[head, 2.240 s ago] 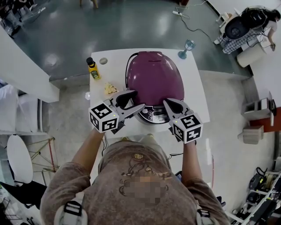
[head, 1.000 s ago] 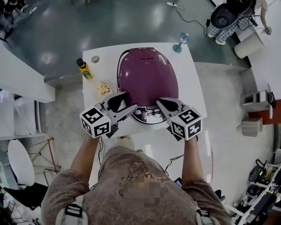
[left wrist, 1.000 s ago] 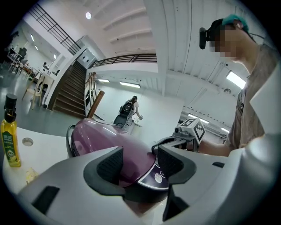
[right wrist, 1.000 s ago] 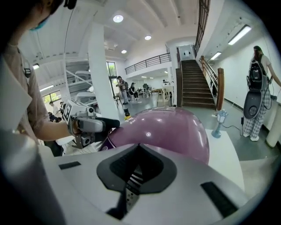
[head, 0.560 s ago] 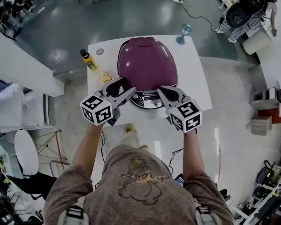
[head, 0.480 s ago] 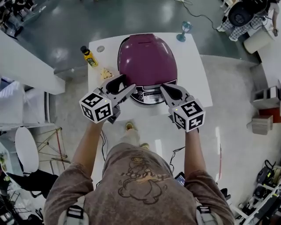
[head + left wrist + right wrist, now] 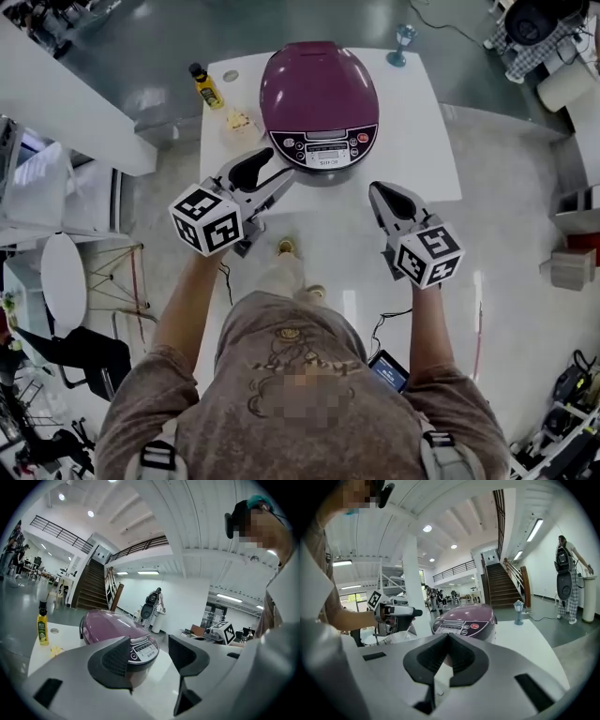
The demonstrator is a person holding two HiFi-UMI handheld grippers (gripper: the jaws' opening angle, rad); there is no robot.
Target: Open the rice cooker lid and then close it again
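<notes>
The purple rice cooker (image 7: 319, 94) stands on the white table (image 7: 422, 131) with its lid down and its control panel (image 7: 324, 150) facing me. My left gripper (image 7: 270, 172) hovers off the cooker's front left, clear of it. Its jaws stand apart in the left gripper view (image 7: 150, 656), with nothing between them and the cooker (image 7: 117, 627) beyond. My right gripper (image 7: 382, 194) is held back from the table's front edge. Its jaws meet with nothing held (image 7: 447, 641), and the cooker (image 7: 464, 620) lies ahead.
A yellow bottle (image 7: 205, 84) and a crumpled yellowish scrap (image 7: 237, 120) lie left of the cooker. A blue goblet (image 7: 404, 39) stands at the table's far right corner. A person with a backpack (image 7: 565, 573) stands far off on the floor.
Both grippers have drawn back from the cooker's front toward the person's body, the right one farther. The lid has stayed down. The left jaws keep the same gap.
</notes>
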